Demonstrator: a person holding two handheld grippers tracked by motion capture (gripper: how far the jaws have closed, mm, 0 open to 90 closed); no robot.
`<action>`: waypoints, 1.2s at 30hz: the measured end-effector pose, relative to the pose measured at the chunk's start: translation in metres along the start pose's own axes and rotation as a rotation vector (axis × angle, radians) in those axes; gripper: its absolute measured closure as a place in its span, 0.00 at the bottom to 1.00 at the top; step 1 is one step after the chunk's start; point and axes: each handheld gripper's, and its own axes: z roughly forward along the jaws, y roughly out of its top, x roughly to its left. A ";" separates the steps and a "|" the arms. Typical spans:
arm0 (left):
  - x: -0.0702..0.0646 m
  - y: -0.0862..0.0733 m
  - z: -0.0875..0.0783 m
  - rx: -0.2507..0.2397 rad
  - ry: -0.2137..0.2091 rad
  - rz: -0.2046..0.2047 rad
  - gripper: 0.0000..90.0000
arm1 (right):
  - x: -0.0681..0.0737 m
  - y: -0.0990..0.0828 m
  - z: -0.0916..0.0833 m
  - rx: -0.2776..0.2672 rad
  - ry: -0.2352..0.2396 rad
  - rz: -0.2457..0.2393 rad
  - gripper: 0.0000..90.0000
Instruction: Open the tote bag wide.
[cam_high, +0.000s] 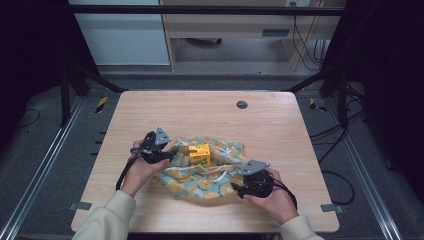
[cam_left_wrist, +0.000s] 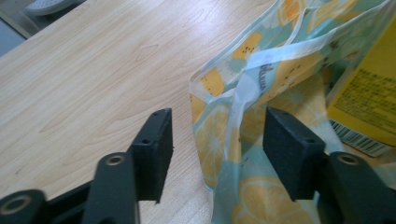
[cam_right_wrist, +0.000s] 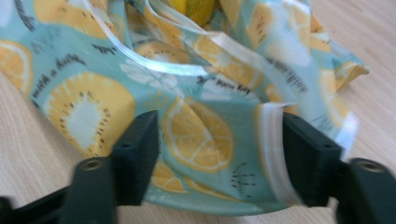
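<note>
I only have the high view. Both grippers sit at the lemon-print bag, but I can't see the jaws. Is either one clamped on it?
Observer: No. In the left gripper view the left gripper stands open, a fold of the bag between the jaws with a gap on both sides.
Operator: And the right?
Observer: The right gripper is open too. The bag's fabric and its clear edge strip lie between the jaws; the strip sits close to one jaw.
Operator: The yellow box, in or out of the bag?
Observer: The left gripper view shows the yellow box behind the bag's raised edge, barcode at its lower edge. Whether it is fully inside, I can't tell.
</note>
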 end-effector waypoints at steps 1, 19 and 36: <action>0.000 0.001 -0.003 0.003 0.002 0.005 0.43 | 0.000 0.002 -0.002 -0.001 -0.003 0.001 0.31; 0.014 0.016 -0.057 -0.079 0.006 -0.045 0.20 | -0.011 0.023 -0.037 -0.067 -0.049 0.053 0.09; 0.022 -0.019 -0.096 -0.045 -0.008 -0.043 0.13 | -0.031 0.021 -0.073 -0.163 -0.156 0.139 0.08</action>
